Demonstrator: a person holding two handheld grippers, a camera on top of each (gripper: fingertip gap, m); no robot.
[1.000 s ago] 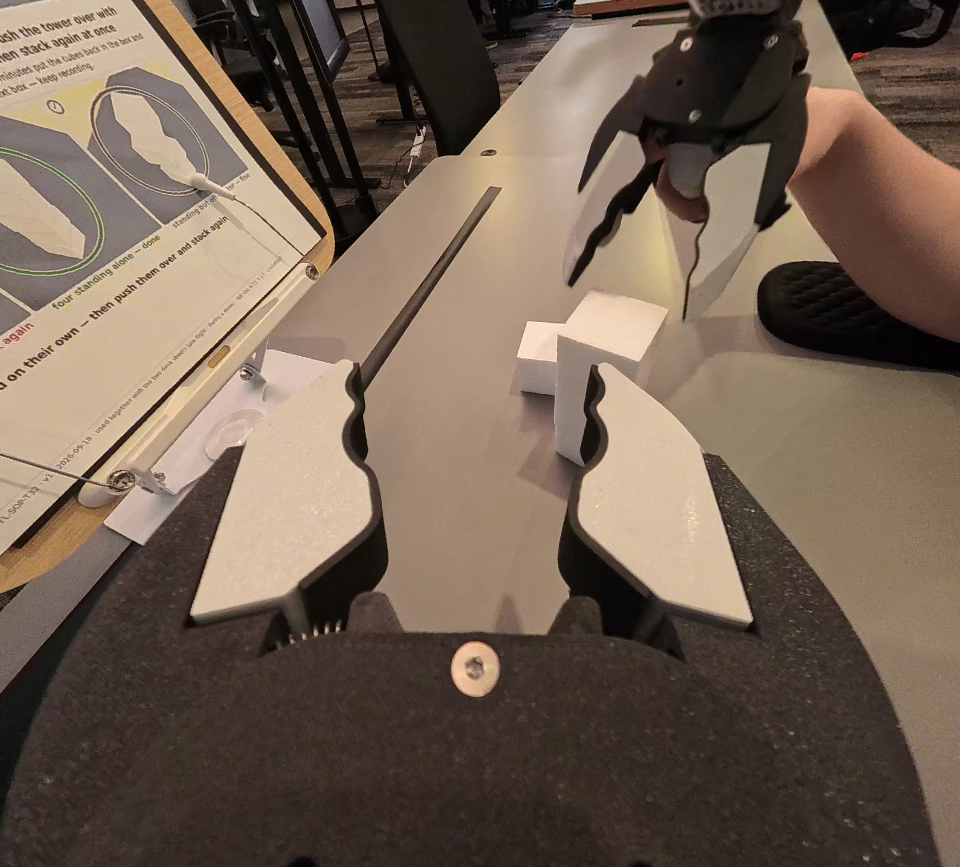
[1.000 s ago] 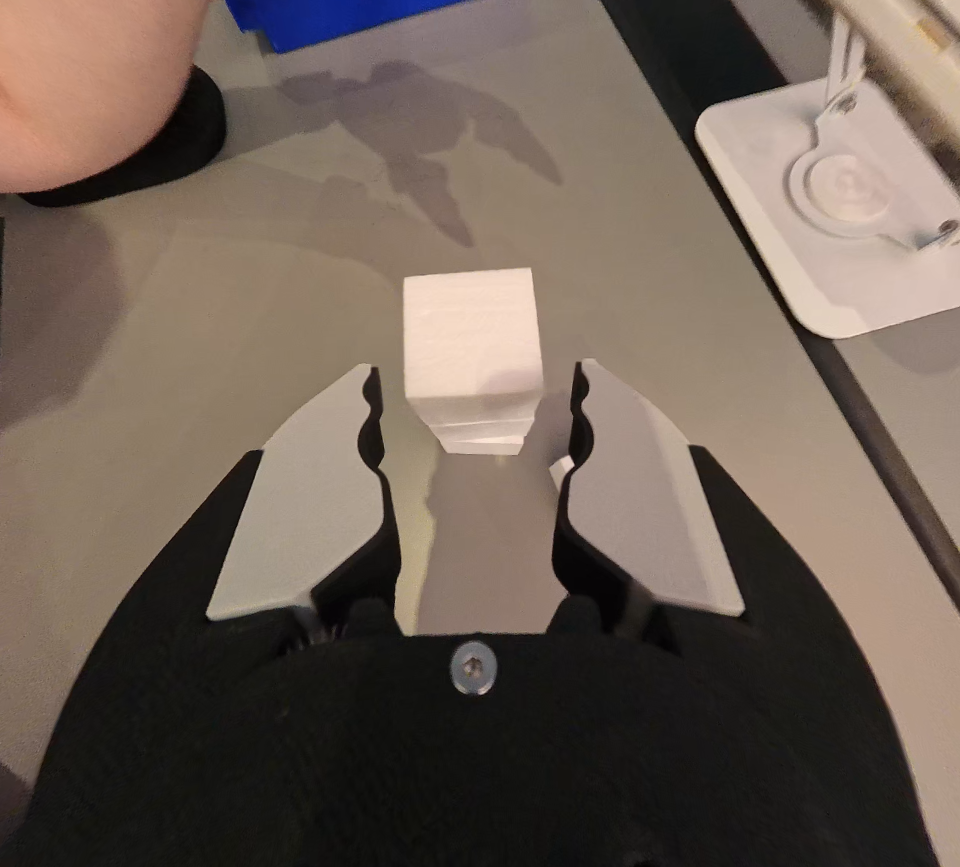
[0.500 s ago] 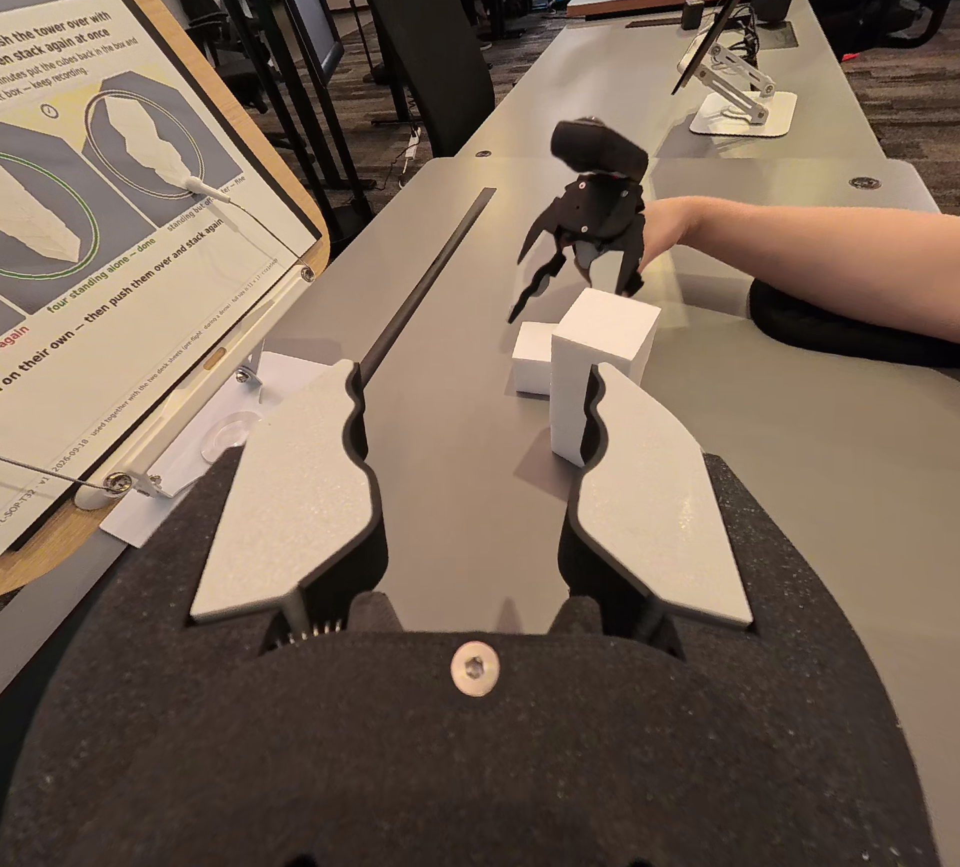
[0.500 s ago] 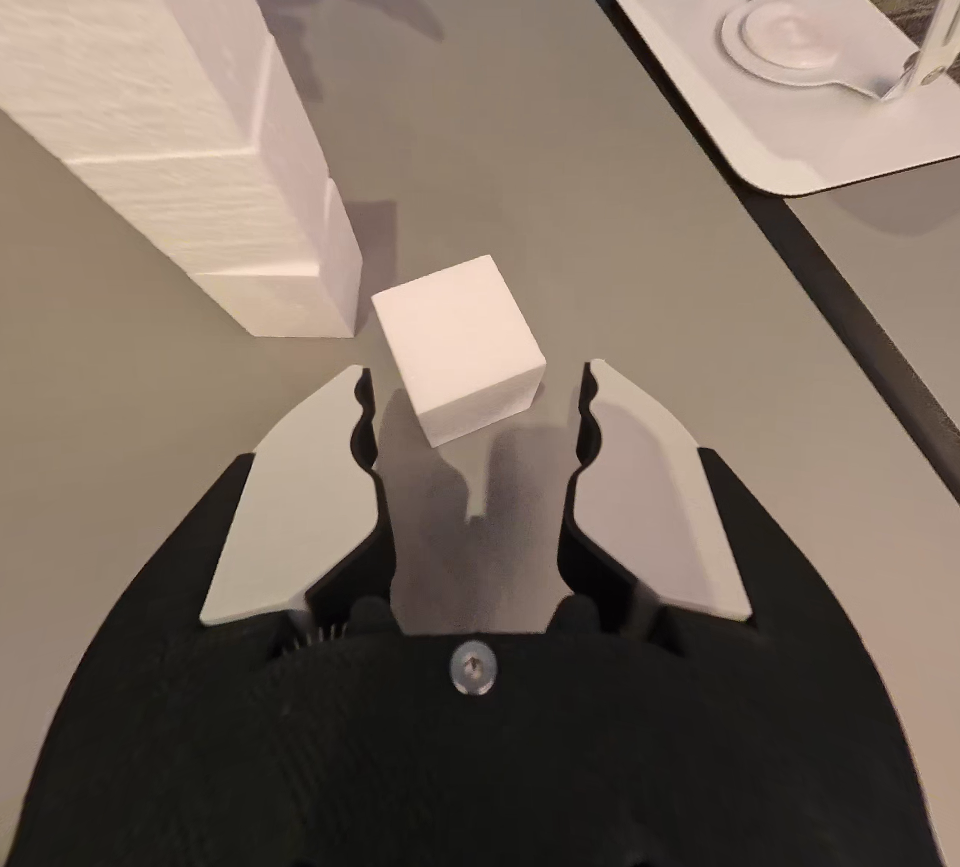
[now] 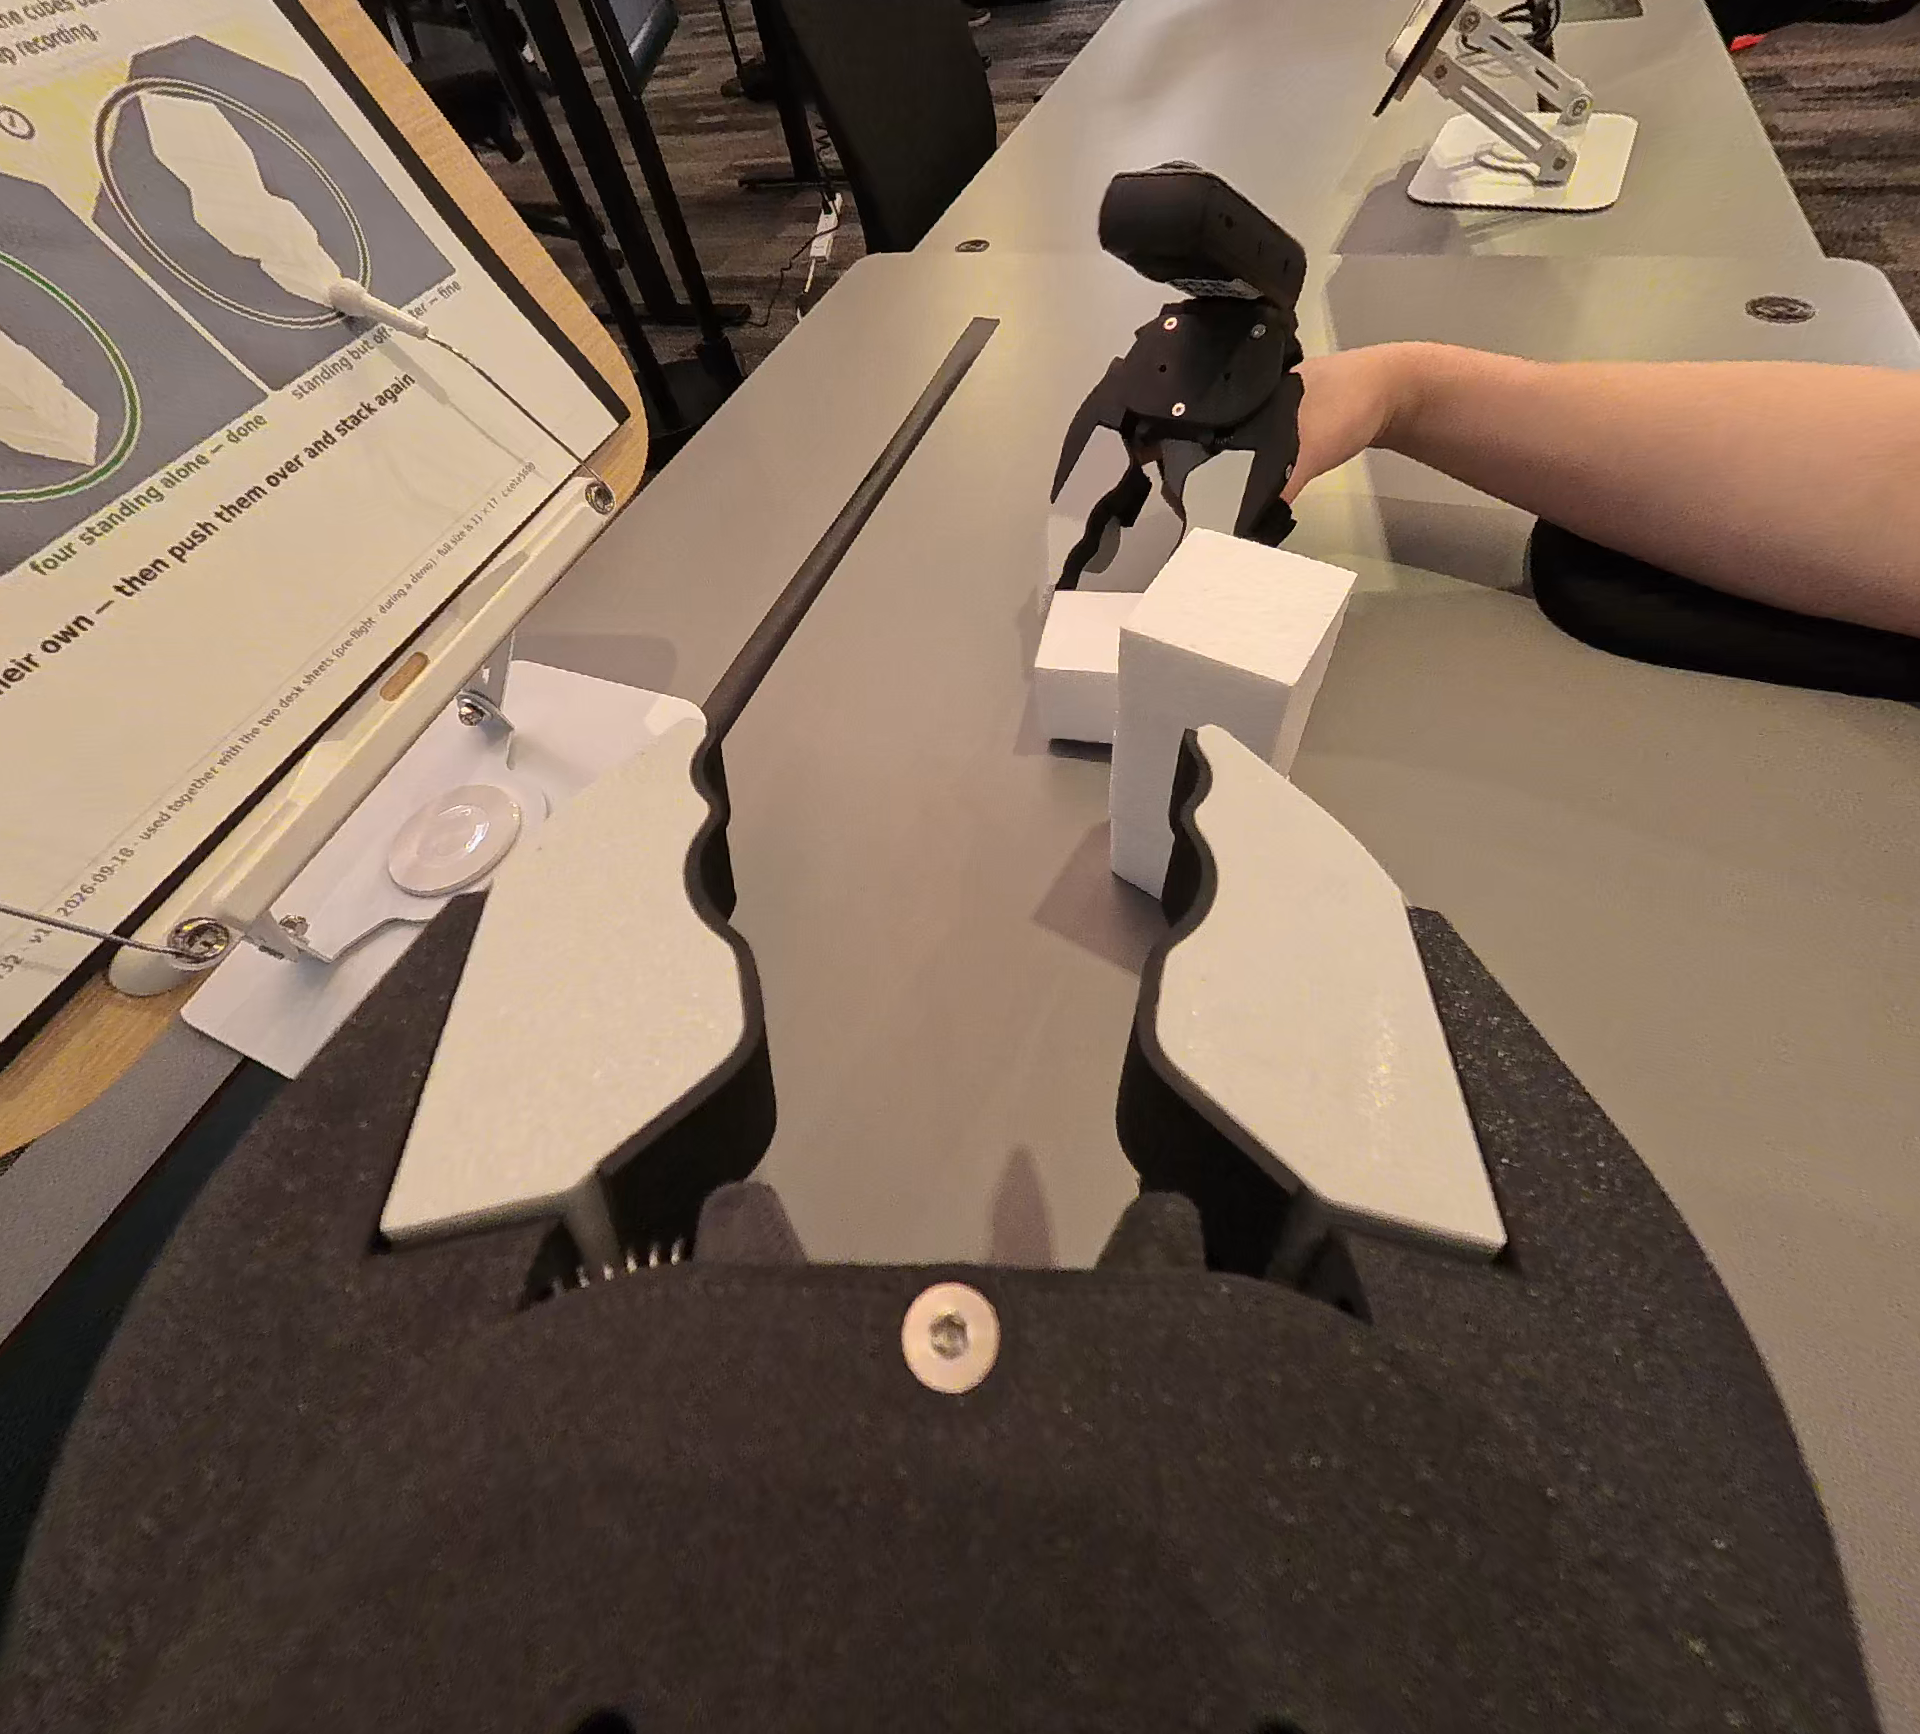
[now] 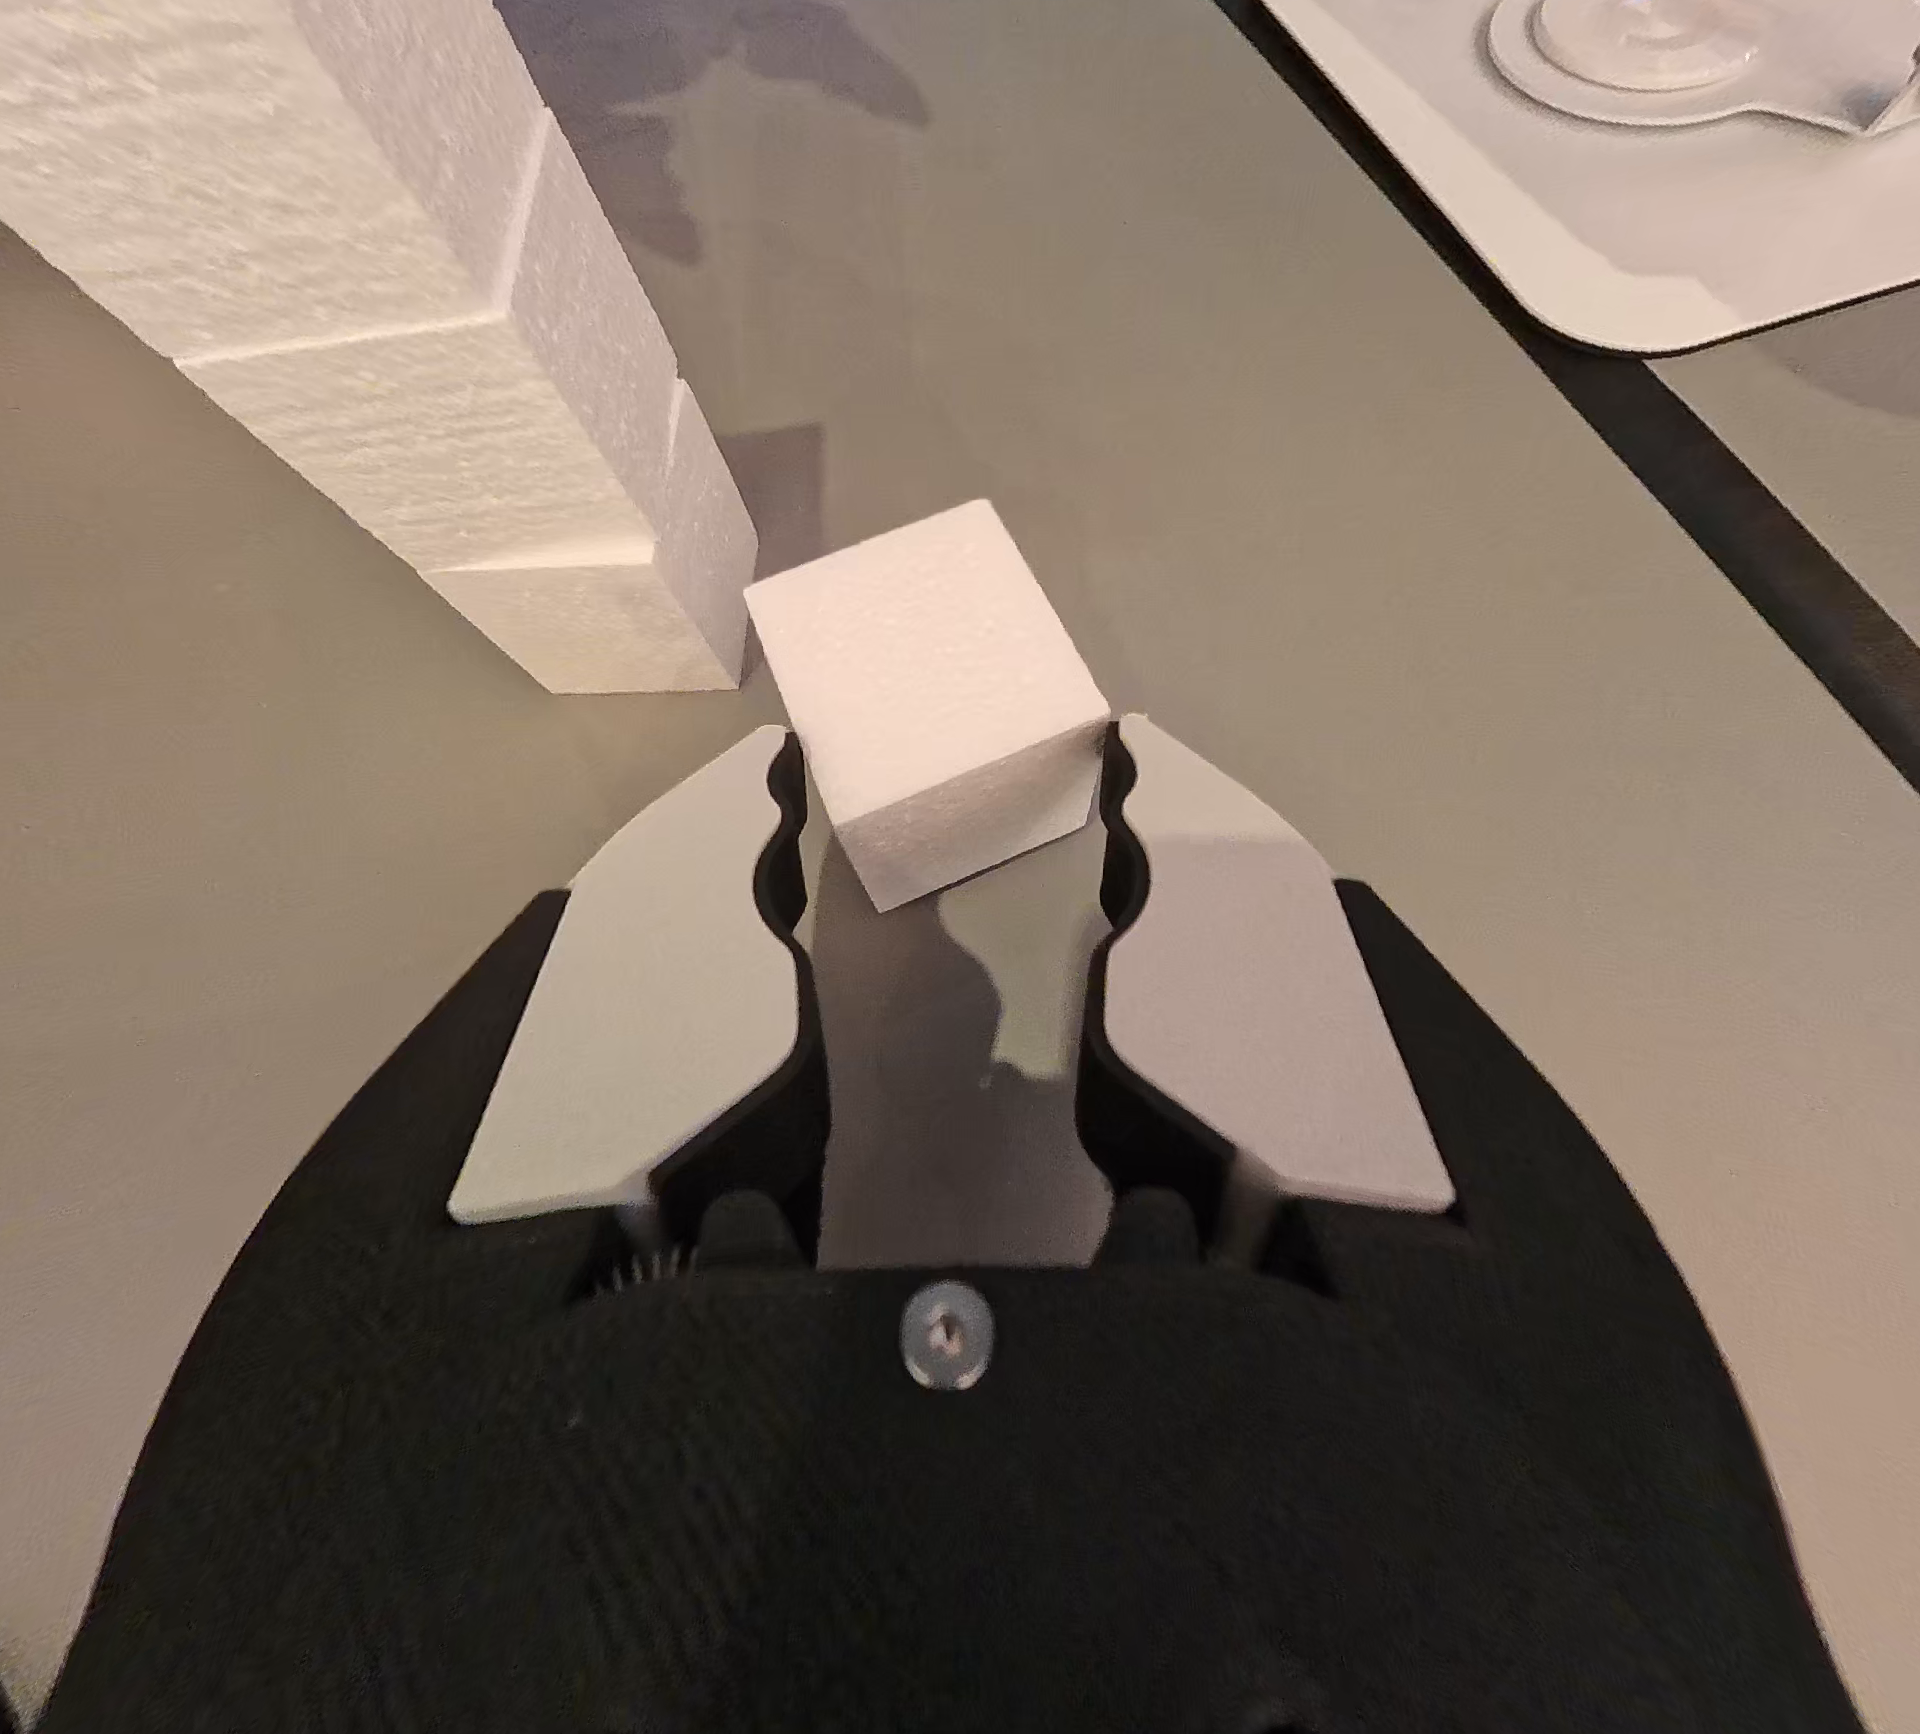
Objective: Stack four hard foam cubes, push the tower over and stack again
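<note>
My right tongs sit closed around the loose foam cube at frame centre, both tips touching it on the grey worktop. The three-cube stack stands upper left. My left tongs gape wide, holding nothing.

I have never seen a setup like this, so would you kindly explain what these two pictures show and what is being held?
There is no robot: a person holds a two-finger gripper in each hand, each with a camera looking along its fingers. The left wrist view shows the left gripper open and empty above a grey table; farther off is the right gripper. On the table stands a tower of three white foam cubes. The right wrist view shows the right gripper around the loose cube beside the tower; whether it grips yet is unclear.
</note>
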